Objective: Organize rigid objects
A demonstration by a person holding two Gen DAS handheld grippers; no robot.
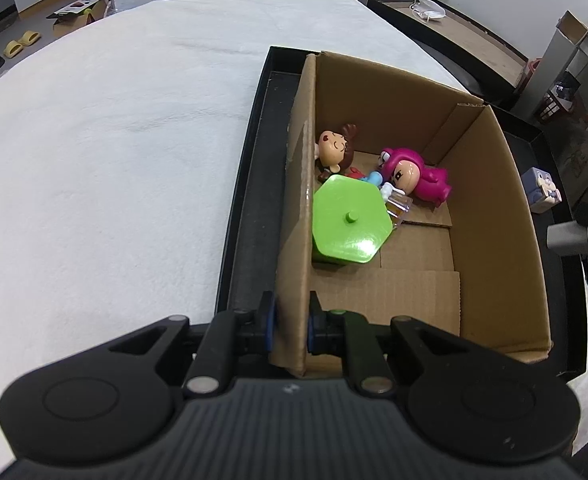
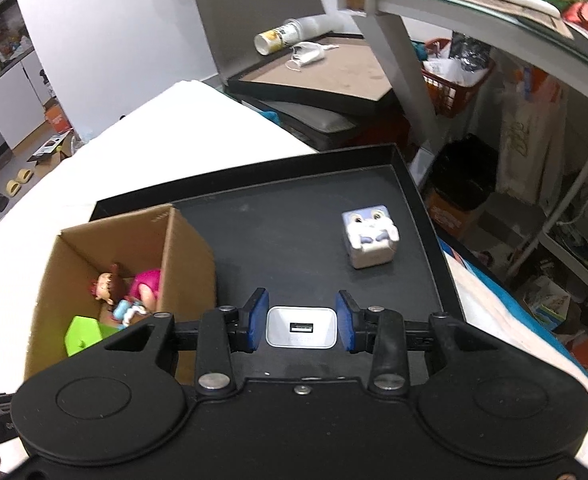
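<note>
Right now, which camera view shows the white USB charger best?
The right wrist view: the white USB charger sits centred between the right gripper pads, port facing the camera. The left wrist view shows it only small at the right edge.

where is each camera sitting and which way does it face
Left wrist: rides on the left claw, looking steeply down into the cardboard box, clamped on the box's wall.
Right wrist: rides on the right claw, looking down across the black tray, gripping a white charger.
Both show the box, green block, dolls and cube toy.
</note>
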